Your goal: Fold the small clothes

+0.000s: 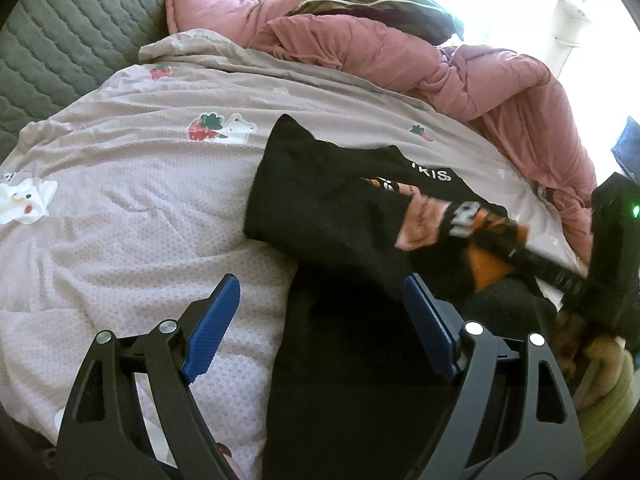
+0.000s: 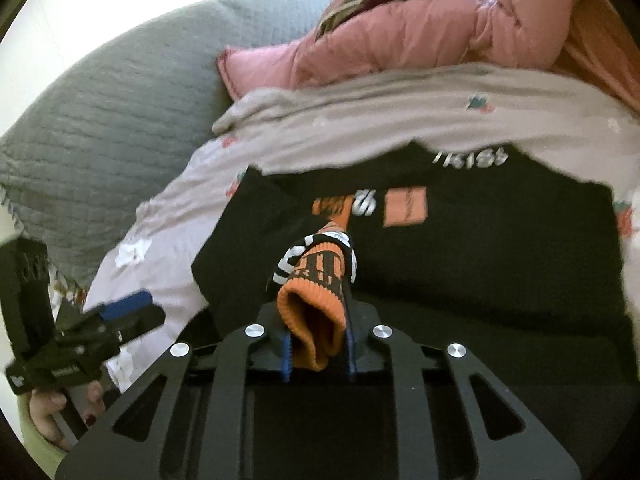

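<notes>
One black garment [image 2: 480, 264] lies spread on the strawberry-print bedsheet [image 1: 132, 200], partly folded as I judge it, its left sleeve already turned in across the body while the rest looks unfolded. No basket, box or other container shows anywhere around the garment. At its middle the right gripper [image 2: 318, 354] pinches the orange ribbed cuff [image 2: 312, 320], and the left gripper [image 1: 316, 328] stands wide and empty over its near edge.
</notes>
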`<state>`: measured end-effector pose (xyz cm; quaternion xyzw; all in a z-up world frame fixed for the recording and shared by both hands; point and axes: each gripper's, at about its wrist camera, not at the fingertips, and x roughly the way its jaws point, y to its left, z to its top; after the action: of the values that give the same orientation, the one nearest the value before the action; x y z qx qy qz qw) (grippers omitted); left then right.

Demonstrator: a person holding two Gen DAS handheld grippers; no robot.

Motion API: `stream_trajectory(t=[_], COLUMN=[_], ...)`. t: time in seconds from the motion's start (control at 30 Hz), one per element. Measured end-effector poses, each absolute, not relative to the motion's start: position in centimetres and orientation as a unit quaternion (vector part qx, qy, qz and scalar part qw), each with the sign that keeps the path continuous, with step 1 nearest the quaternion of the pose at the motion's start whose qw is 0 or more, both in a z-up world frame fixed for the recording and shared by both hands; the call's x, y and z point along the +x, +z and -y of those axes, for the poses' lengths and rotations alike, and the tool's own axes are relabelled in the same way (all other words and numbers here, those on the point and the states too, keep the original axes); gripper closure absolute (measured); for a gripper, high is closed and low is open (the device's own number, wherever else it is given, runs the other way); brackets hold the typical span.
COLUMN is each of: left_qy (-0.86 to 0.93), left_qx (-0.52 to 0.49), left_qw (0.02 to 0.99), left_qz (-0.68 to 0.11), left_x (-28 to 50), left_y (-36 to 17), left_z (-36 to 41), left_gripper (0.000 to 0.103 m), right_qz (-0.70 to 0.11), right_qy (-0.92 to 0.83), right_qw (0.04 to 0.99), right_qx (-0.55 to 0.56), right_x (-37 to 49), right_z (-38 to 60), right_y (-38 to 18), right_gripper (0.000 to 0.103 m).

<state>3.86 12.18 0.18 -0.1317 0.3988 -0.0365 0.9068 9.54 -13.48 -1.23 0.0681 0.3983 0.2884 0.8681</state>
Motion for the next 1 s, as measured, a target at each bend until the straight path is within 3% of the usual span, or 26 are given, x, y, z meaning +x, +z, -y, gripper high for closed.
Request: stream_trajectory(t=[0.33,0.7,1.0], left_qy=[-0.038,-0.048,-0.064], left_qx=[-0.121,-0.097,-0.077], left_qw=[0.908,0.91,0.888], left_qz=[-0.399,-0.401,-0.449], left_x=[5.5,12.0,19.1], left_y=[0.7,2.2,-2.0], left_z=[-11.1,-7.6,-3.4], left_gripper=[0.027,0.027,0.027], right_qz=[-0.346,-0.342,-0.349], right_qy=[0.235,0.186,0.128], right_qw=[0.904,0.919,0.927], right_qx=[0.085,0.068,0.05], right_x=[13.6,16.8,17.1], right_z=[19.7,24.6,27.9], right_y=[2.3,1.8,0.8], right_gripper=[0.088,0.091,0.088])
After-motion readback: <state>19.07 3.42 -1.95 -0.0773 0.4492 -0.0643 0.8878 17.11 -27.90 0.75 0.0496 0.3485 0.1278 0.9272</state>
